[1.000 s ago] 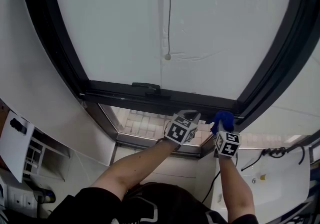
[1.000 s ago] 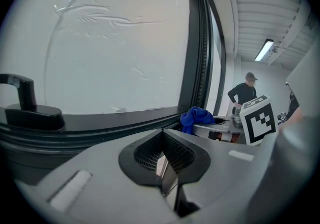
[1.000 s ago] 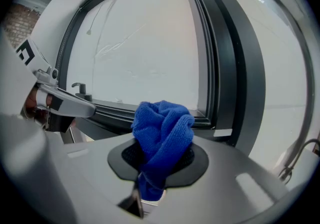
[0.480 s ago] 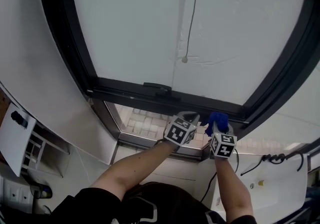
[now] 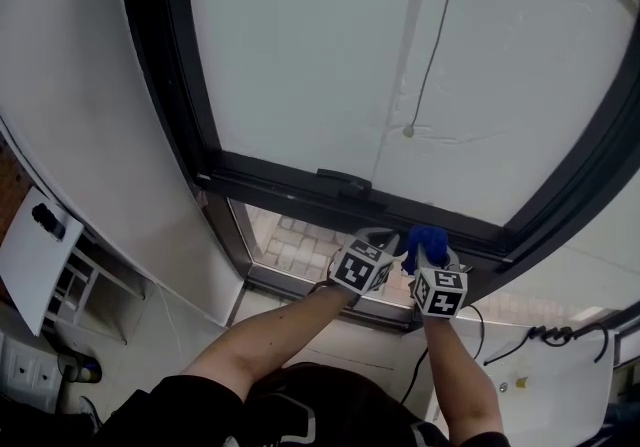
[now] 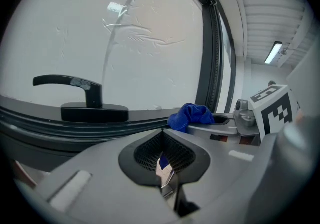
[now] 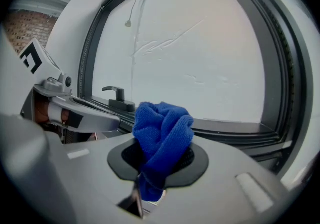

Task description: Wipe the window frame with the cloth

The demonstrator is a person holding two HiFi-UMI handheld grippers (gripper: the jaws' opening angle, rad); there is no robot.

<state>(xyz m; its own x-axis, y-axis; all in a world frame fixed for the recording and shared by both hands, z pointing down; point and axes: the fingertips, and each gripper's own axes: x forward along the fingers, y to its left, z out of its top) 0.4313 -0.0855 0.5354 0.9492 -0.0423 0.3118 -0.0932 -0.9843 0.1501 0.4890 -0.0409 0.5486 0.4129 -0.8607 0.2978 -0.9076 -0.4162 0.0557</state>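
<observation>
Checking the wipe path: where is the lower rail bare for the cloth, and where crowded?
Bare: lower rail between left corner and handle; also from cloth to right corner. Crowded: around the handle, left gripper and right gripper.

- Cloth (image 5: 425,240): bright blue.
- Window frame (image 5: 290,188): black.
- Window handle (image 6: 87,113): black.
- Marker cubes (image 5: 360,268): black squares on white.
- Window pane (image 5: 320,55): pale grey-white.
- Brick wall (image 7: 25,26): reddish brown.

Bright diffuse window backlight, fisheye edges
</observation>
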